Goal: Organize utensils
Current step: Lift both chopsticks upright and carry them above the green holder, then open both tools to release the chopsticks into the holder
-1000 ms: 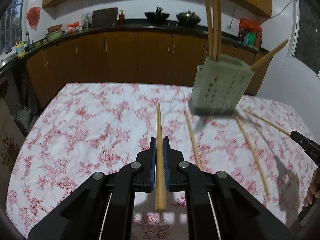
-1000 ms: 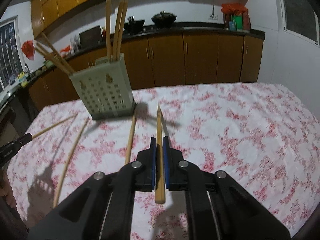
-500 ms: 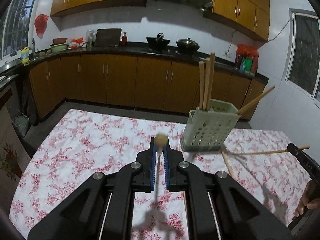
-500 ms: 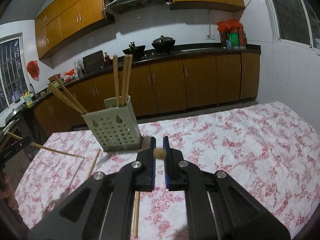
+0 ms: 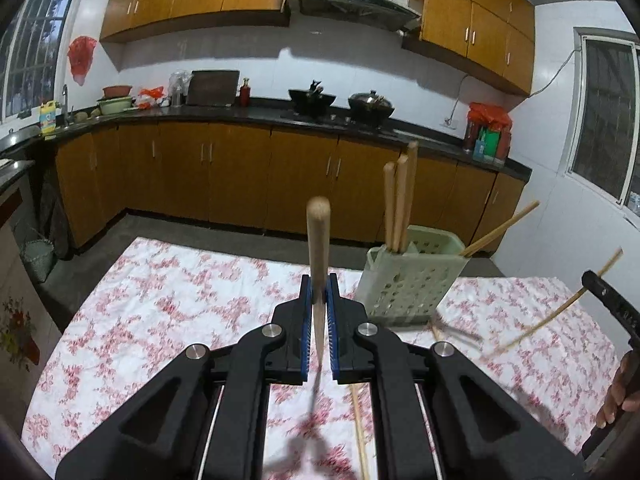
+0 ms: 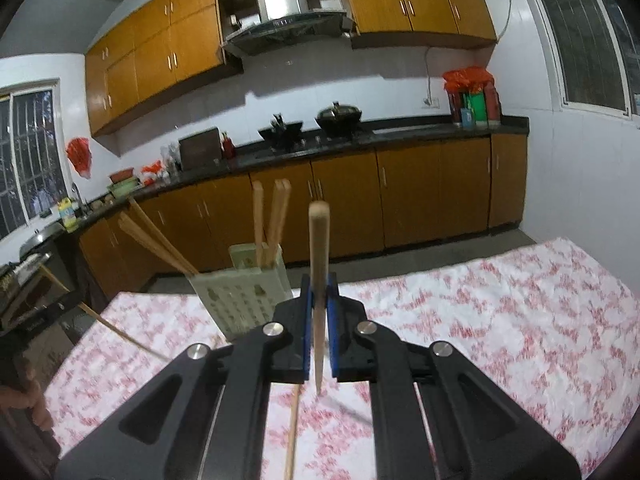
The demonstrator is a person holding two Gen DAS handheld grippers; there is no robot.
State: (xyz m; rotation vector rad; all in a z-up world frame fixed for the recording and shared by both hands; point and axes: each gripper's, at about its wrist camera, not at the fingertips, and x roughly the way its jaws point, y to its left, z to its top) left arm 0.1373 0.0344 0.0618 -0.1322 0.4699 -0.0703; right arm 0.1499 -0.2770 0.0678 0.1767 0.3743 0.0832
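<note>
Floral tablecloth [image 5: 168, 312]; wok [image 5: 371, 103] on stove; range hood [image 6: 286, 20] above.

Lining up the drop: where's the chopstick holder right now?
In the left wrist view the green holder stands on the floral tablecloth, just right of the left gripper; in the right wrist view it's just left of the right gripper.

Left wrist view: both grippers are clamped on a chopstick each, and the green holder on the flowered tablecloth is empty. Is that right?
Not quite. The green holder is not empty: the left wrist view shows several chopsticks standing in it. The rest holds: the left gripper and the right gripper each clamp a chopstick.
</note>
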